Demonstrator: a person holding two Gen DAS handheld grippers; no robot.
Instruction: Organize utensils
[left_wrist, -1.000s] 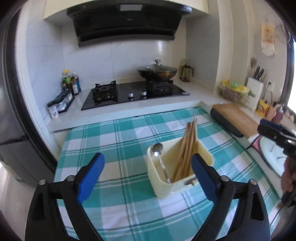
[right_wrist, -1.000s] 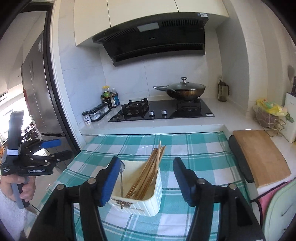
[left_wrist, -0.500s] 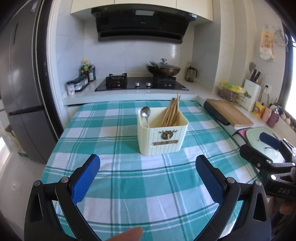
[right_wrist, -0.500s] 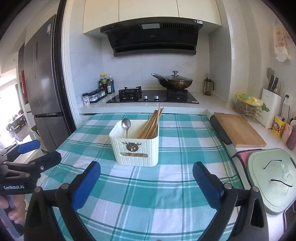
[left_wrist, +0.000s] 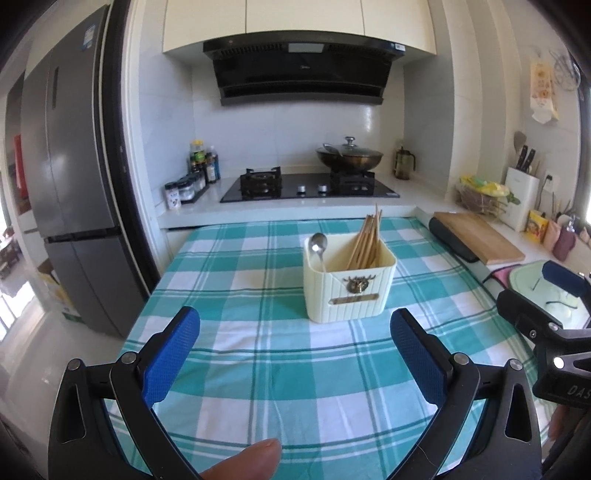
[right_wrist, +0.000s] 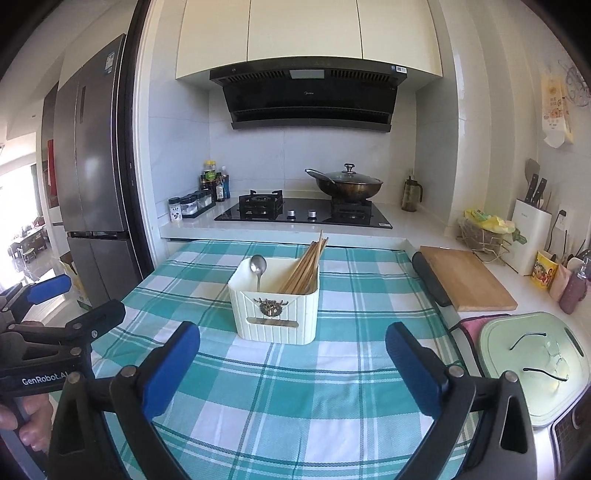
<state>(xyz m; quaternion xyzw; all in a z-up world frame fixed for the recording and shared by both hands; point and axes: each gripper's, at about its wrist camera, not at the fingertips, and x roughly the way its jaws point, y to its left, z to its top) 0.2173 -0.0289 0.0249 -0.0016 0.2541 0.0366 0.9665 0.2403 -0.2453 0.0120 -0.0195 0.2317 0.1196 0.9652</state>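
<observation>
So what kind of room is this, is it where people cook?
Yes, it looks like a home kitchen. There is a black gas hob with a lidded dark wok on it, a black extractor hood above, and a tall grey fridge beside the counter.

spoon (right_wrist: 258, 268): only the bowl and upper handle show; the rest is hidden inside the cream utensil box (right_wrist: 275, 314).
chopsticks (left_wrist: 365, 240): lower ends hidden behind the box wall; their number is too hard to count.
box plaque (left_wrist: 354, 299): any lettering is too small to read.
spice jars (right_wrist: 192, 203): labels too small to read.
fingertip (left_wrist: 245, 461): cut off by the bottom edge of the left wrist view.
hand (right_wrist: 26, 424): mostly cut off at the left edge of the right wrist view.
right gripper (left_wrist: 546, 314): partly cut off at the right edge of the left wrist view.
</observation>
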